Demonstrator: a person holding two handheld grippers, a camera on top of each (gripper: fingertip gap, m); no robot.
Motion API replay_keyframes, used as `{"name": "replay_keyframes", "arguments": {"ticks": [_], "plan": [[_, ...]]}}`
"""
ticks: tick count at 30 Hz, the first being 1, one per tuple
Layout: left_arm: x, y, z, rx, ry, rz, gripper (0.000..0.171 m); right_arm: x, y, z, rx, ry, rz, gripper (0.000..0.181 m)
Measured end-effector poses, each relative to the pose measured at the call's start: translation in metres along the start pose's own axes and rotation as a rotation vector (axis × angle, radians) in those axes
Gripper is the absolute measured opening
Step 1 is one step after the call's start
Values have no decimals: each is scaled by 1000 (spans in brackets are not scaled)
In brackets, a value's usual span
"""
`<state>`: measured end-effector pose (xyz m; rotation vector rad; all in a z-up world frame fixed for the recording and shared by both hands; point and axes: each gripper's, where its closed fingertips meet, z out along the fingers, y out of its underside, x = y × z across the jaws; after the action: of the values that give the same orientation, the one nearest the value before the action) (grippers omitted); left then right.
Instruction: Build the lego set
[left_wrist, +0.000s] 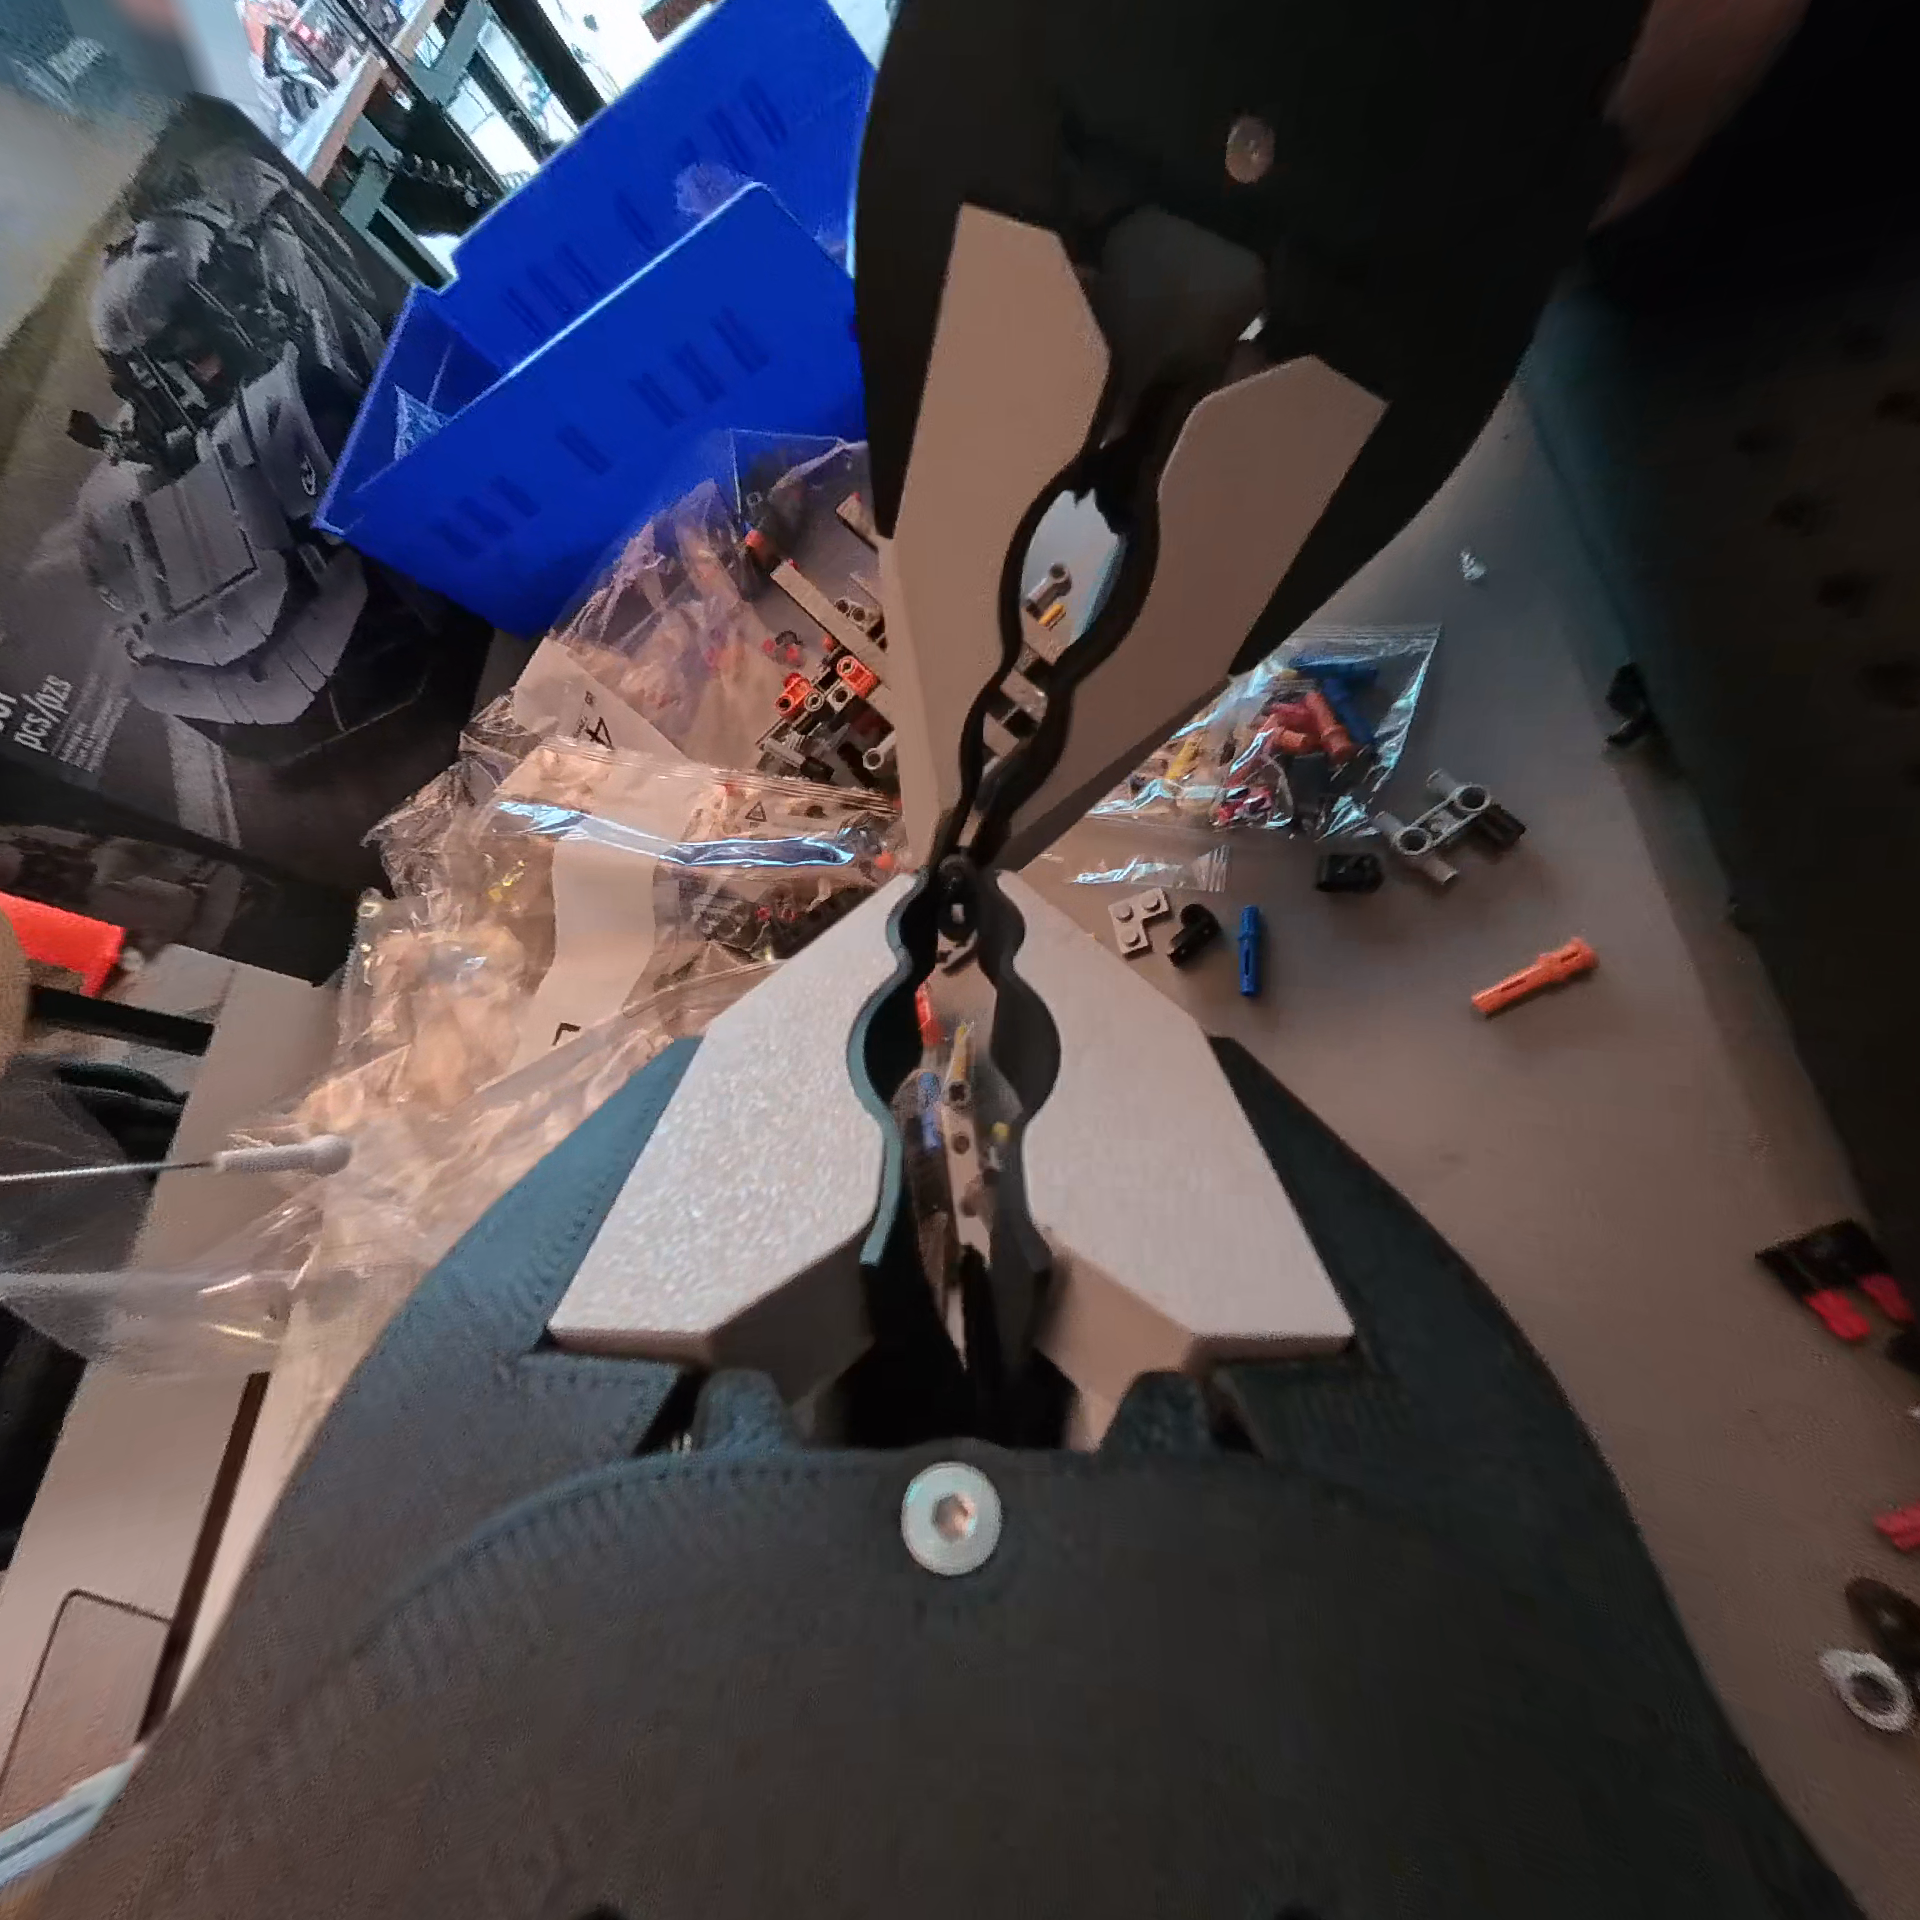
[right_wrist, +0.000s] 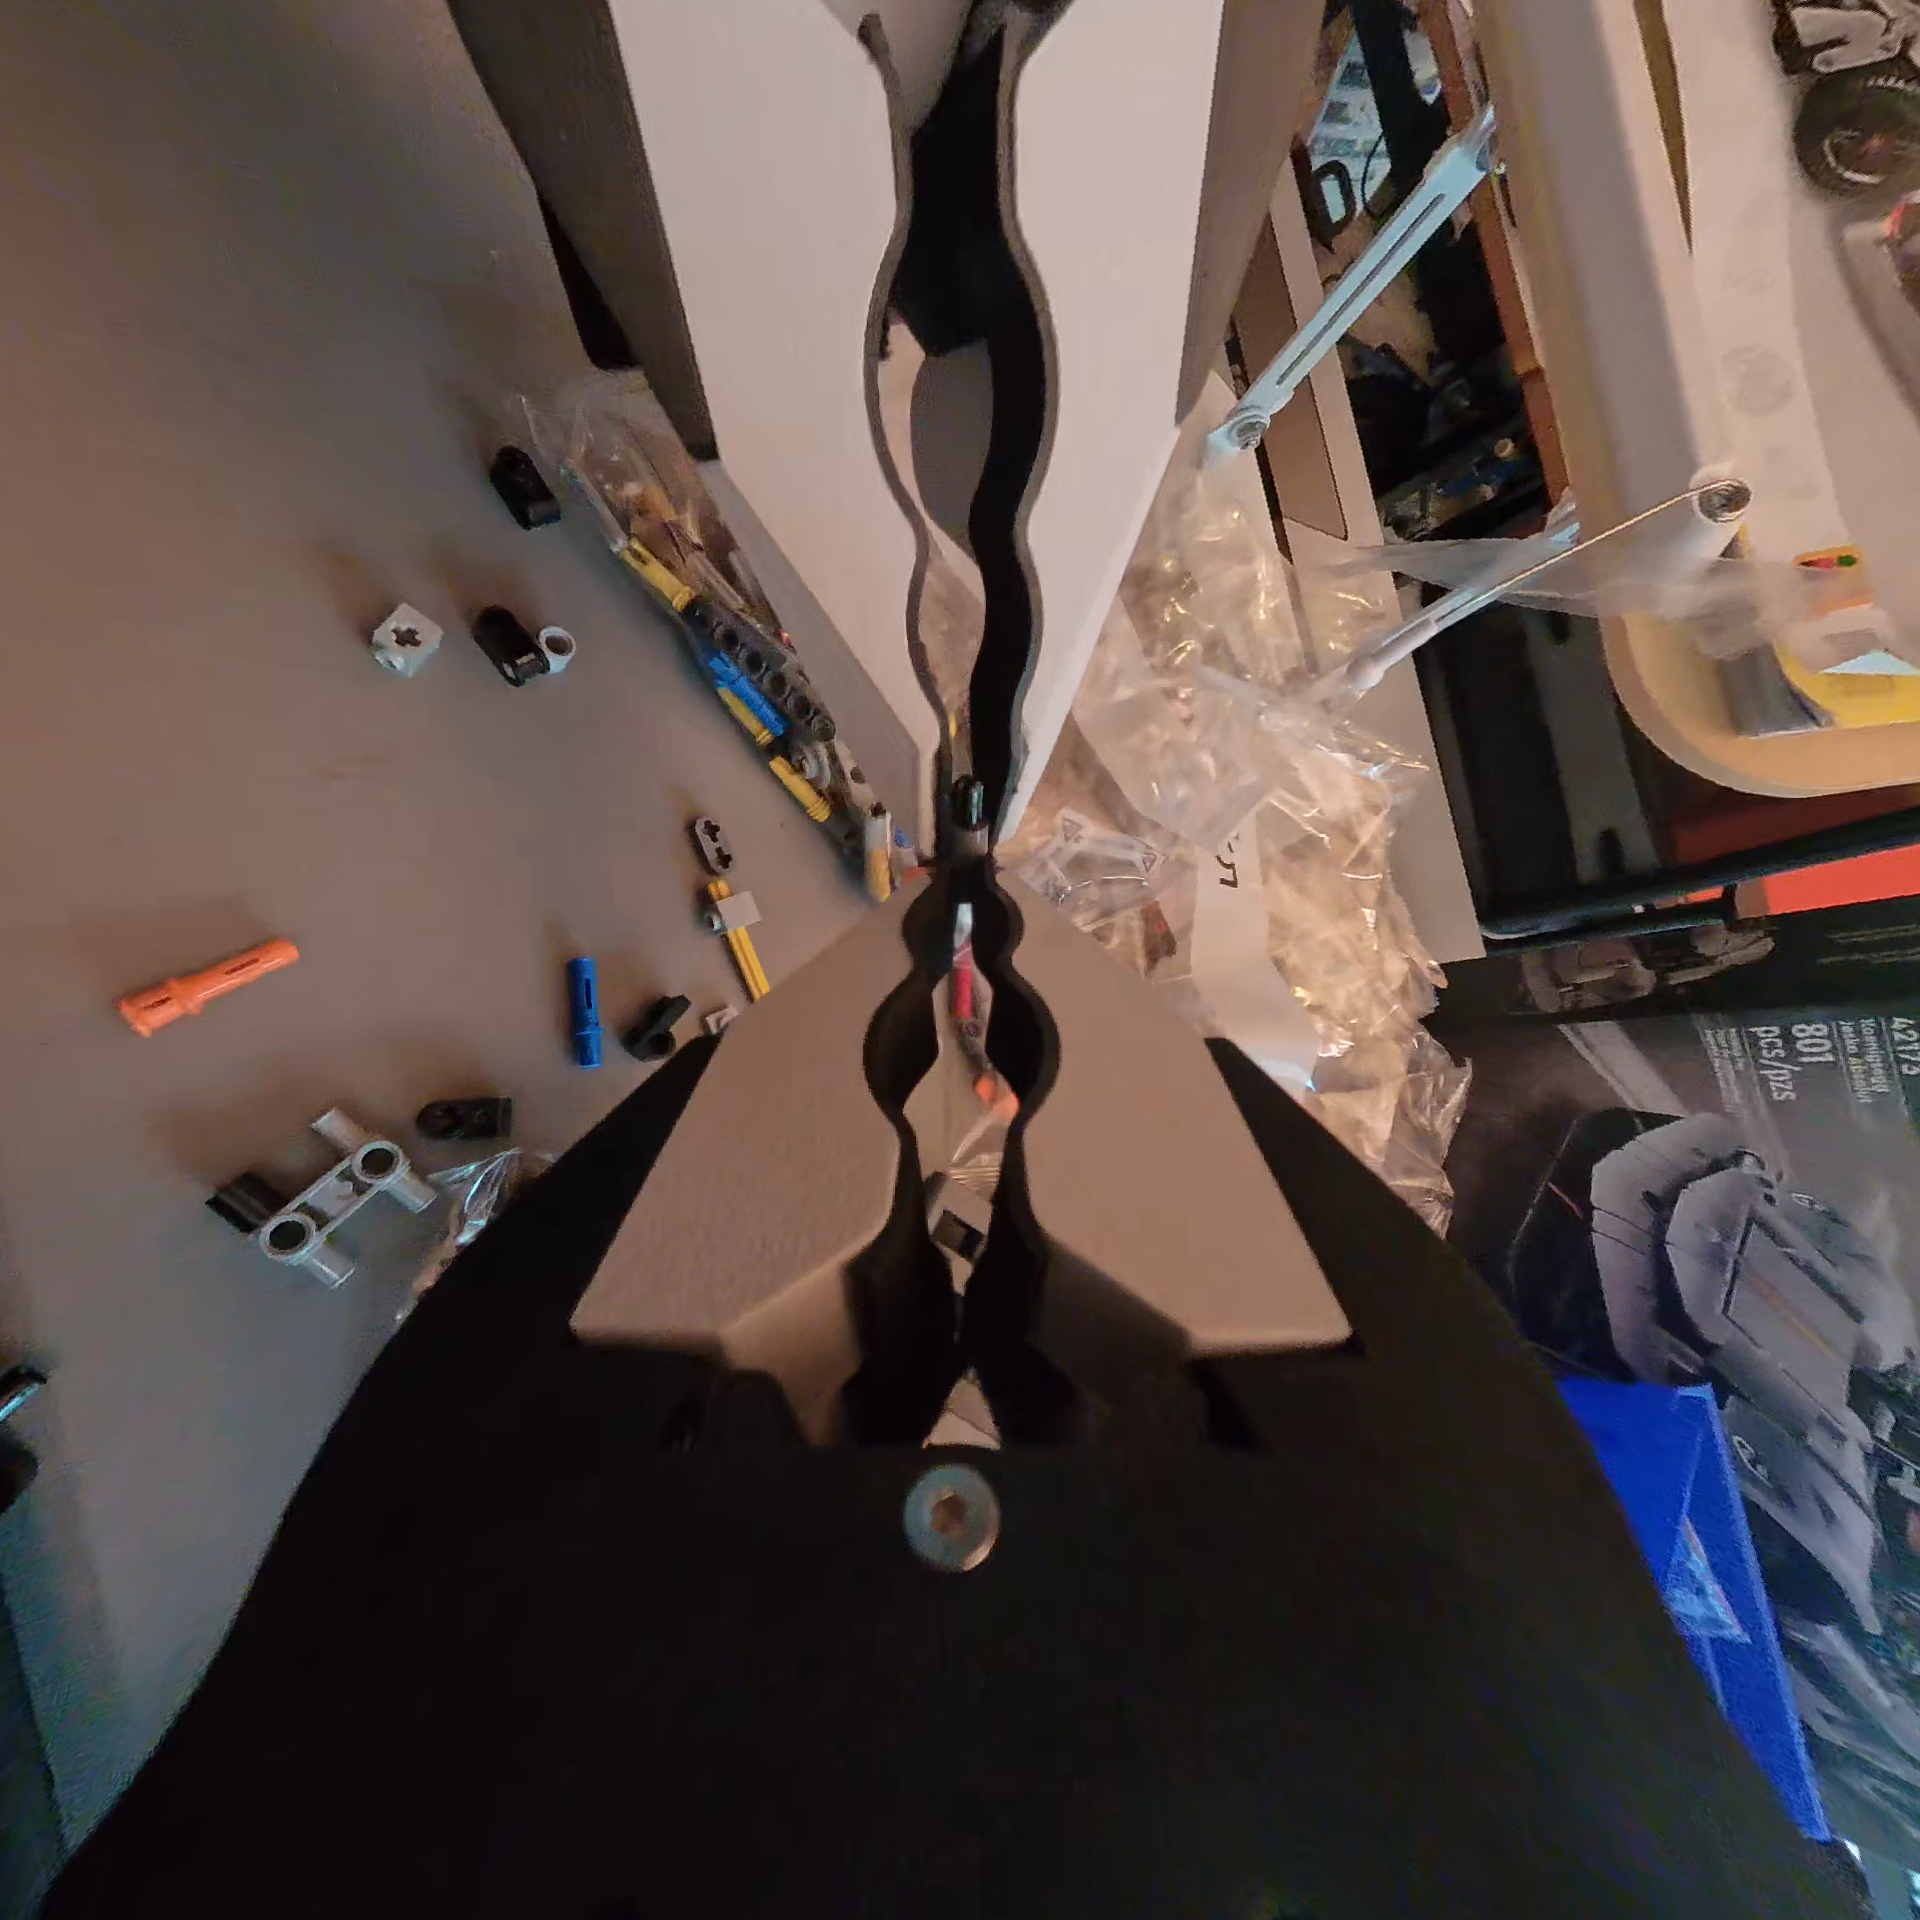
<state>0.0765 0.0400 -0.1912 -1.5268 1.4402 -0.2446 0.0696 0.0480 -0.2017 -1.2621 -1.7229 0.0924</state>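
Meeting tip to tip at frame centre, the left gripper (left_wrist: 951, 920) and right gripper (left_wrist: 961, 842) both pinch one small black lego connector piece (left_wrist: 954, 914), each with its jaws pressed nearly together on it; the right wrist view shows the same black piece (right_wrist: 966, 805) caught between its own gripper (right_wrist: 961, 873) and the opposing one coming from 12 o'clock. Judging by this, two tiny parts are being pushed together in mid-air, one tool bracing while the other presses, though what exactly joins is too small to tell. Loose parts lie spread on the grey table (left_wrist: 1558, 1195) so they can be picked singly: an orange plastic axle pin (left_wrist: 1536, 975) at 3 o'clock, a short blue plastic pin (left_wrist: 1250, 951) near it, a flat grey L-shaped plate (left_wrist: 1138, 923) just beside centre, a light grey double-hole connector assembly (left_wrist: 1449, 821) at 2 o'clock. A clear zip bag of mixed coloured pins (left_wrist: 1299, 727) sits behind, crumpled empty clear plastic bags (left_wrist: 468, 935) at 9 o'clock, blue plastic bins (left_wrist: 644, 384) at 11 o'clock, and the dark printed set box (left_wrist: 208, 436) at 10 o'clock.
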Motion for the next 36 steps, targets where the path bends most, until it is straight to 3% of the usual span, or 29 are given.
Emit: {"name": "replay_keyframes", "arguments": {"ticks": [11, 12, 13, 14, 15, 17, 20, 22, 26, 29, 33, 36], "plan": [[-1, -9, -6, 35, 26, -59, 4, 3, -2, -4, 34, 14, 2, 1], [-1, -11, -6, 49, 24, -74, 5, 3, 10, 0, -27, 21, -14, 0], [-10, -36, -23, 207, 14, -130, 4, 4, 47, 9, -211, 34, -65, 0], [-31, -56, -54, 316, -30, -195, 4, 0, 70, 16, -281, 6, -84, 0], [-50, -54, -75, 304, -126, -150, 4, 3, 53, 11, -185, 8, -37, 0], [-42, -24, -60, 192, -108, -144, 4, 13, 7, 2, -28, 42, 18, 0], [-22, -31, -40, 188, -40, -89, 5, 8, 4, 3, 51, -12, 99, 0], [-22, -21, -35, 200, 31, -200, 5, 21, 1, -7, 142, -27, 234, 0], [-29, -20, -23, 270, 35, -354, 5, 25, -14, -18, 182, 71, 118, 9], [-24, -22, -18, 269, 33, -305, 5, 23, -16, -16, 211, 28, 180, 12], [-16, -5, -7, 96, -24, -121, 5, 29, -11, -23, 280, -66, 336, 11], [-16, 2, -2, 38, -66, -38, 5, 22, -10, -19, 292, -160, 418, 14]]}}
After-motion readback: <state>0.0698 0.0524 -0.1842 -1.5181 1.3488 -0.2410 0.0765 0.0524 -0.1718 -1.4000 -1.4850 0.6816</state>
